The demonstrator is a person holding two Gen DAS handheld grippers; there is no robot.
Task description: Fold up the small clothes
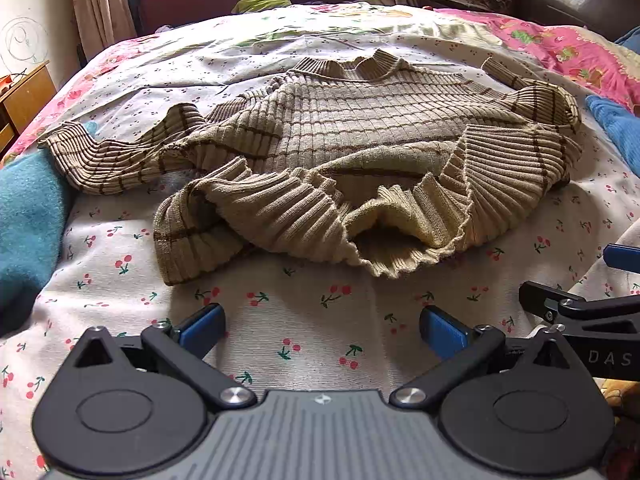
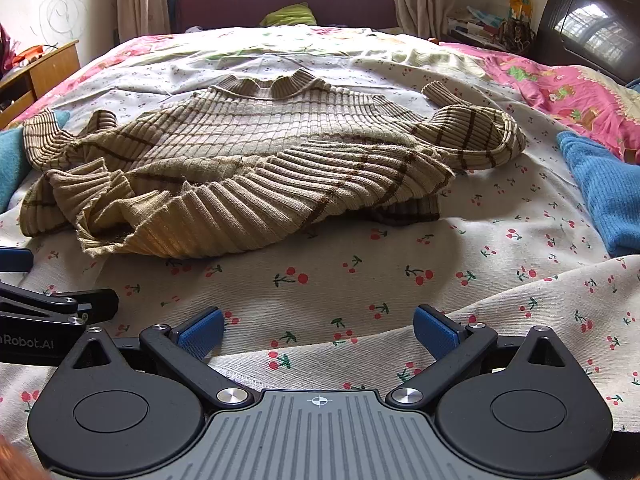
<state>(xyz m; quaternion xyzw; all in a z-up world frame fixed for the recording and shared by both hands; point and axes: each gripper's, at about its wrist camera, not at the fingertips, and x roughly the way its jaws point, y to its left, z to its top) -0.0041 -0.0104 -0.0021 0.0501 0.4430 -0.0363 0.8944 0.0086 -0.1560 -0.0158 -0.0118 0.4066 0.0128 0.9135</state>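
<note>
Both the left tool (image 1: 322, 326) and right tool (image 2: 318, 330) gape empty near the rumpled sweater (image 1: 320, 152)

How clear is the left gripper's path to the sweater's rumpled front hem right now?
Probably clear. The left gripper has its jaws open over bare cherry-print sheet, and nothing lies between it and the sweater hem ahead. The right gripper sits off to its side.

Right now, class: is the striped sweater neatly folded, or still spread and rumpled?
Spread and rumpled. The striped sweater lies on the bedsheet, sleeves out sideways, hem bunched up; no fold made.
</note>
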